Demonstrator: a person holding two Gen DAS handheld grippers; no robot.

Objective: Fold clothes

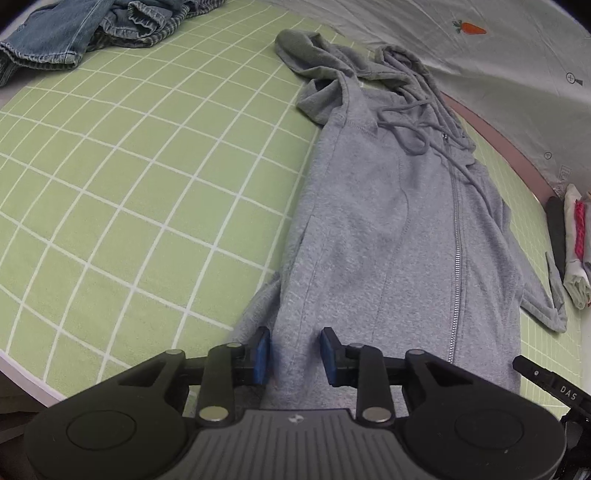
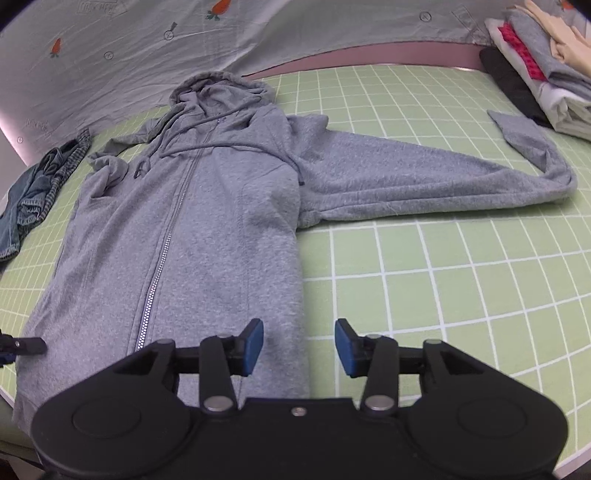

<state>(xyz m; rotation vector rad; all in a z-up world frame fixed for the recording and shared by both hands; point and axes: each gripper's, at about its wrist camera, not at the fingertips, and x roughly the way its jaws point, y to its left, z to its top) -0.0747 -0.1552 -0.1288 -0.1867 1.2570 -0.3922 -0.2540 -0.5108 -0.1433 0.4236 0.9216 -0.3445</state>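
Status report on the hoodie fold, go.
Left gripper open, over hoodie's hem. Right gripper open at its other bottom corner, nothing held. Hoodie flat, zipped, one sleeve spread out, unfolded. Jeans lie clear.

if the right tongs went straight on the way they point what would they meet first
Probably the side edge of the grey hoodie, then its outstretched sleeve; the open right tongs straddle that edge, though depth is unclear.
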